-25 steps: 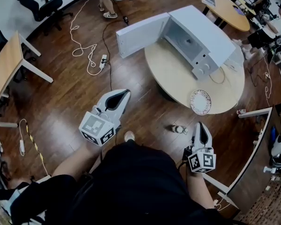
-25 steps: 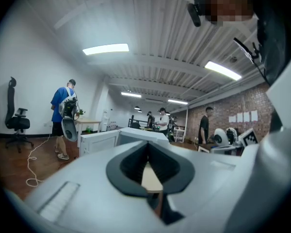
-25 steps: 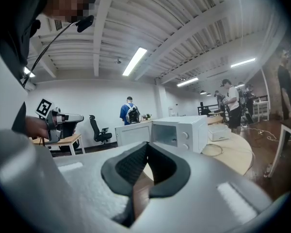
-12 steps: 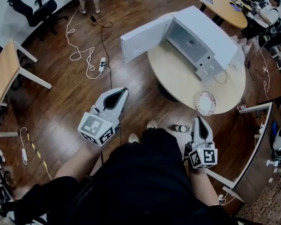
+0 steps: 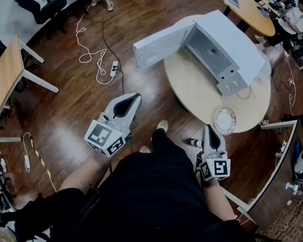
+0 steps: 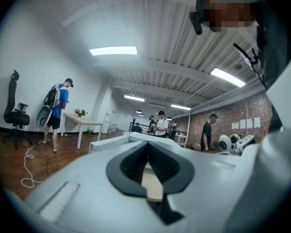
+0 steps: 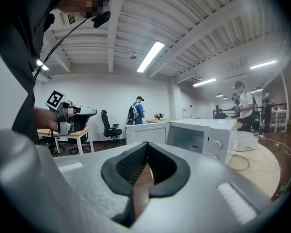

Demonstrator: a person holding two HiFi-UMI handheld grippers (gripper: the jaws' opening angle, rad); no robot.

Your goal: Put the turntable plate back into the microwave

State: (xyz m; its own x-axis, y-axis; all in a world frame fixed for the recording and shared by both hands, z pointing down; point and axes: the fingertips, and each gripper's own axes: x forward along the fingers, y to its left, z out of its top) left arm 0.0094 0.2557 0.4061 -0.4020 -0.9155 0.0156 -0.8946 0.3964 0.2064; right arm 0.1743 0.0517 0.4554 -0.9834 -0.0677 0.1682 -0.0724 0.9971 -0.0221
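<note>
Lying near table edge: turntable plate | microwave interior partly hidden (door open)

I see glossy dark wood planks on the floor, a pale matt wooden table, a smooth white microwave (painted metal, seemingly), and a glossy turntable plate.

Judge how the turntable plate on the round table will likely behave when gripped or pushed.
The turntable plate looks like a thin rigid disc, probably glass: stiff but breakable. Lying flat on the smooth round table, it would likely slide, not tip, when nudged. It sits near the table's edge, so a push outward might drop it.
</note>
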